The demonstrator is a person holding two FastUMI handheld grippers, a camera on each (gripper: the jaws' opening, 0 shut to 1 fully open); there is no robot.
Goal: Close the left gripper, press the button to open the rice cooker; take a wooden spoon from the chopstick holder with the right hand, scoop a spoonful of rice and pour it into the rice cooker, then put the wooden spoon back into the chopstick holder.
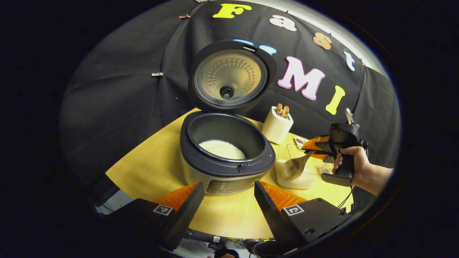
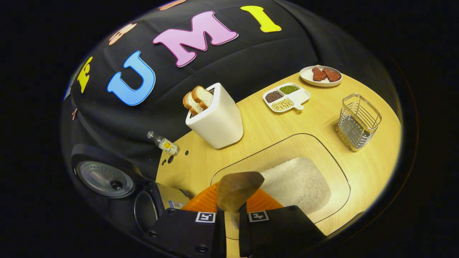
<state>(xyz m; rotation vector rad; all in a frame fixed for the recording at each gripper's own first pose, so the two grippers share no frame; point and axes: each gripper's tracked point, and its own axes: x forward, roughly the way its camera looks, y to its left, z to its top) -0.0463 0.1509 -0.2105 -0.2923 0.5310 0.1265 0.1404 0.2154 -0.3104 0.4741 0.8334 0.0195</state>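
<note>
Beside open rice cooker (image 1: 226, 150), right gripper (image 1: 315, 146) pinching wooden spoon (image 1: 297, 165); left gripper (image 1: 229, 195) spread.

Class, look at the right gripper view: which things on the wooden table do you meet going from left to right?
Small clear bottle → white square toaster holding bread → white divided dish of beans → round white plate of meat → silver wire basket.

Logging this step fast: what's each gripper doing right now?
Left gripper: open, holding nothing, in front of the open rice cooker.
Right gripper: shut on the wooden spoon, above the rice.
</note>
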